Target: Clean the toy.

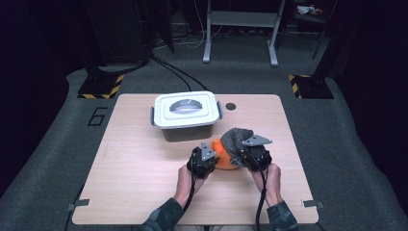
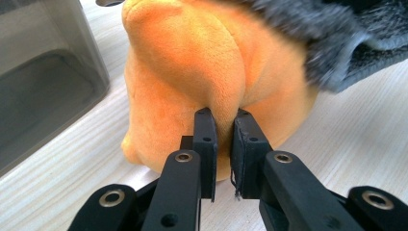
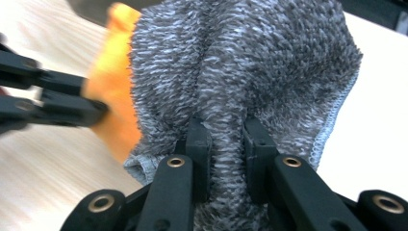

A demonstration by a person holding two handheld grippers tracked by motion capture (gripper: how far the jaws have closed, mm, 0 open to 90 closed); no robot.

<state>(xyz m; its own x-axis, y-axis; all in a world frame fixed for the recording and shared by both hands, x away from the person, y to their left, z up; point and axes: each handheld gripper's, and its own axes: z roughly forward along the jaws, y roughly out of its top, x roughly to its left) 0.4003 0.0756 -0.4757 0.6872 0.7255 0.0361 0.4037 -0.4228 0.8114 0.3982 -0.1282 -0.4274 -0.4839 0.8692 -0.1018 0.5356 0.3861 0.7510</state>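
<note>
Two claws pinched two cloths at the table's middle.

The left gripper (image 2: 222, 120) was nearly closed on a fold of the orange plush cloth (image 2: 192, 62); the right gripper (image 3: 226, 130) clamped a ridge of the grey terry cloth (image 3: 250, 62) draped over it at two o'clock. The lidded plastic bin (image 1: 187, 114) stood at twelve o'clock. Peeling the cloths apart would likely go best with slow, opposite pulls, both grips kept deep.

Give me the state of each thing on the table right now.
Left gripper: shut on a fold of the orange cloth.
Right gripper: shut on a fold of the grey cloth.
Grey cloth: draped over the orange cloth.
Storage box: lid on, untouched.
</note>
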